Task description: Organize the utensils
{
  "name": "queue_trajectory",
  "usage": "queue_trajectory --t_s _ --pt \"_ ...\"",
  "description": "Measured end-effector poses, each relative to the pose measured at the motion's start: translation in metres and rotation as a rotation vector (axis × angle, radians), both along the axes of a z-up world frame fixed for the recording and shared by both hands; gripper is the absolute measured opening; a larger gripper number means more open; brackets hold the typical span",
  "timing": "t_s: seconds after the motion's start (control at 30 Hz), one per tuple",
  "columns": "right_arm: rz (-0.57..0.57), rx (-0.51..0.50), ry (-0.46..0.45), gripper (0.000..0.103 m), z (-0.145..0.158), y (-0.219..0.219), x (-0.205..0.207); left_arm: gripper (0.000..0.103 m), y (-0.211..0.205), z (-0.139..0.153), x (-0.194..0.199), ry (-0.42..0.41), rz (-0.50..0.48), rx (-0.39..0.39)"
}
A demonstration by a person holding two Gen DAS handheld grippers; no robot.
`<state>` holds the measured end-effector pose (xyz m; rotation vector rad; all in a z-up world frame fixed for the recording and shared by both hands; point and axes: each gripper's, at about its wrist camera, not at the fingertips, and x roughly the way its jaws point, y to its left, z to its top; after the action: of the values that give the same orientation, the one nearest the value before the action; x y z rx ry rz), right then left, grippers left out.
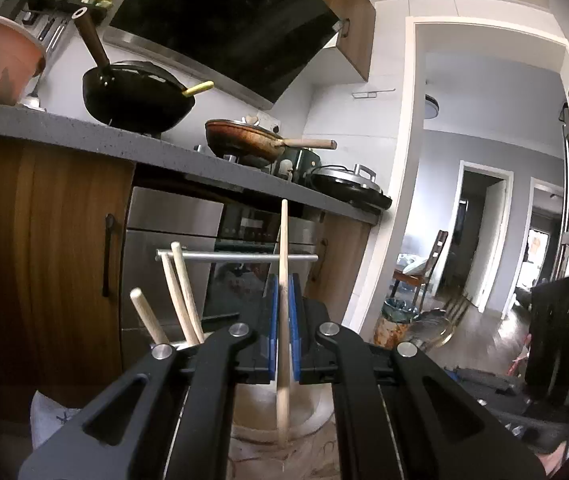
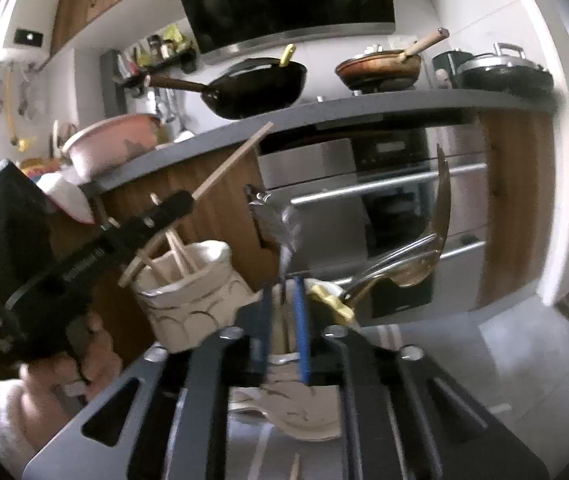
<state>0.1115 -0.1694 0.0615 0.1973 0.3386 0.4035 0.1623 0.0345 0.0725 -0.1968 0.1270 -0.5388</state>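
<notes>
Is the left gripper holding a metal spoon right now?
No, the left gripper is shut on a wooden chopstick, held upright between its blue pads.

1. Pale bare wood chopstick (image 1: 283, 280), matt, between the left gripper (image 1: 283, 320) blue plastic pads.
2. Glazed cream ceramic holder (image 2: 188, 300) left of right gripper (image 2: 284, 320).
3. Shiny metal spoons (image 2: 396, 264) to its right.

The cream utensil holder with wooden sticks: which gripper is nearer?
Left. The left gripper hovers directly above the cream holder, clamping a chopstick; the right gripper sits beside it.
</notes>
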Motion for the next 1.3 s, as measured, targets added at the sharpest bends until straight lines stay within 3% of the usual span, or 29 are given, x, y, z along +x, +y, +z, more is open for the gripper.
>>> queue_trajectory --t_s 0.27,0.3,0.37,0.4,0.93,1.0,1.17,1.3 --pt "-0.001 -0.011 -0.057 0.024 0.023 0.003 -0.013 0.005 0.0 0.001 -0.02 -0.03 -0.005 0.049" --pt "-0.003 -0.023 -0.071 0.026 0.027 0.005 -0.015 0.005 0.0 0.001 -0.022 -0.033 -0.005 0.052" --pt "-0.001 -0.061 -0.101 0.041 0.036 0.013 -0.02 0.005 0.002 0.001 -0.027 -0.037 -0.006 0.057" --pt "-0.003 -0.078 -0.106 0.042 0.039 0.016 -0.02 0.005 0.003 0.0 -0.029 -0.037 -0.004 0.06" --pt "-0.054 -0.118 0.016 0.045 0.02 0.013 -0.005 0.005 0.017 -0.004 -0.042 -0.015 0.012 0.048" --pt "-0.059 -0.134 0.017 0.048 0.019 0.015 -0.007 0.005 0.018 -0.004 -0.044 -0.016 0.01 0.048" --pt "-0.06 -0.168 -0.005 0.07 0.018 0.018 -0.018 0.005 0.017 -0.004 -0.048 -0.018 -0.002 0.057" --pt "-0.063 -0.197 0.02 0.071 0.016 0.02 -0.024 0.005 0.018 -0.004 -0.049 -0.017 -0.006 0.058"
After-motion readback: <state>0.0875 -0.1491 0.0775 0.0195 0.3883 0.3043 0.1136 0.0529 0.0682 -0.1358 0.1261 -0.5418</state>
